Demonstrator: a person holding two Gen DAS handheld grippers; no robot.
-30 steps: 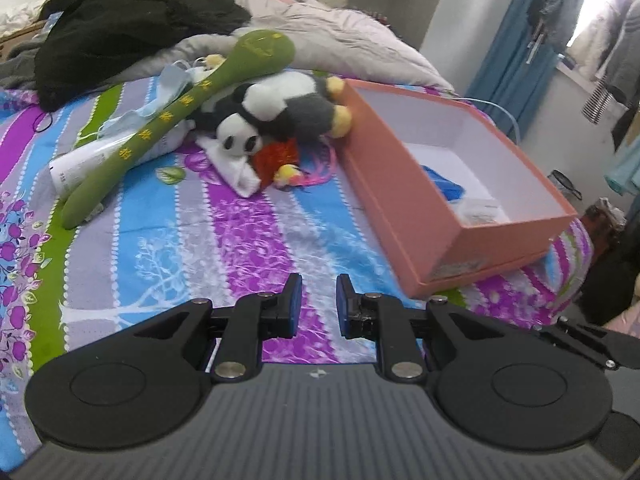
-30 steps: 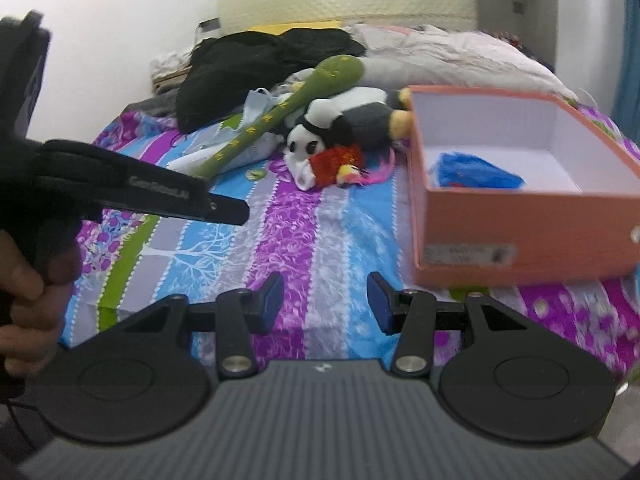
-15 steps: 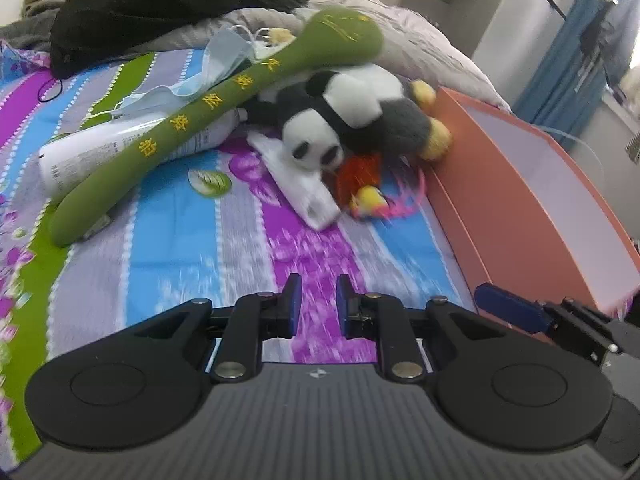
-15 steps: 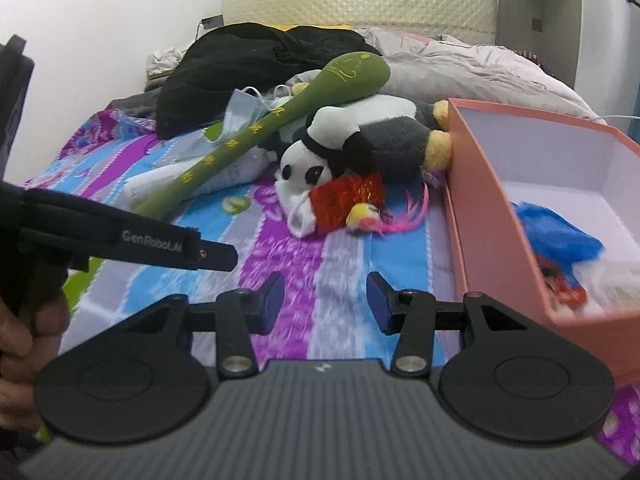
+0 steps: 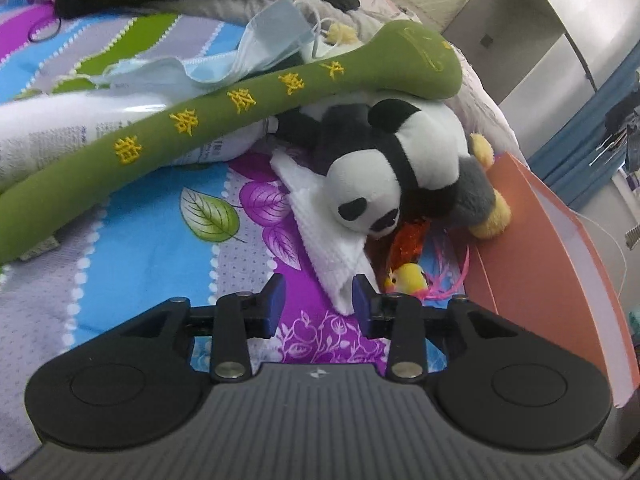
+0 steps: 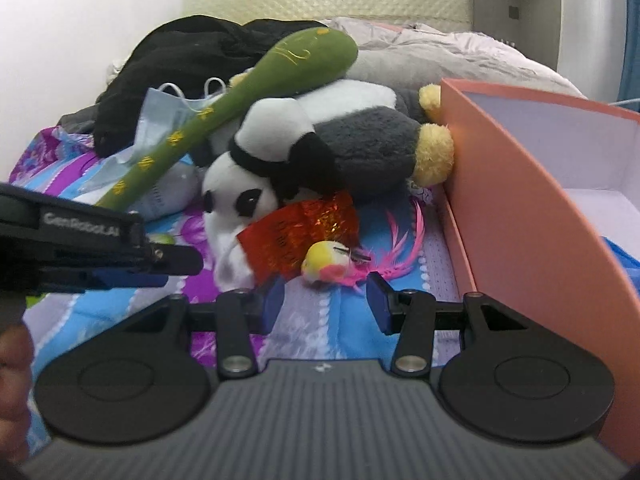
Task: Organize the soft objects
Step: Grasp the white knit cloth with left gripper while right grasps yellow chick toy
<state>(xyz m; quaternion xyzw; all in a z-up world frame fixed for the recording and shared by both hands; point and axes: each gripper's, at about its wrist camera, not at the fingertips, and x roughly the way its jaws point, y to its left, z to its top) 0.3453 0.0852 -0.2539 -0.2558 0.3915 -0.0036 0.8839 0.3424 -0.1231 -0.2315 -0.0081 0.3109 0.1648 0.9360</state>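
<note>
A pile of soft toys lies on the striped bedsheet beside an orange box (image 5: 548, 264) (image 6: 532, 204). A panda plush (image 5: 384, 168) (image 6: 260, 168) lies under a long green plush stick (image 5: 224, 120) (image 6: 240, 108), on a white cloth (image 5: 332, 248). A small yellow-pink feathered bird toy (image 5: 406, 278) (image 6: 332, 264) and a red foil item (image 6: 300, 236) lie in front. My left gripper (image 5: 315, 304) is open, its jaws around the tip of the white cloth. My right gripper (image 6: 326, 306) is open just before the bird toy.
A blue face mask (image 5: 272, 36) and a white tube (image 5: 52, 136) lie under the green stick. Black clothing (image 6: 192, 68) and a grey quilt (image 6: 440, 60) sit at the back. The left gripper's body (image 6: 80, 240) crosses the right wrist view at left.
Both grippers have moved forward toward the toy pile. The left gripper has opened from nearly shut. The right gripper has opened wider.
</note>
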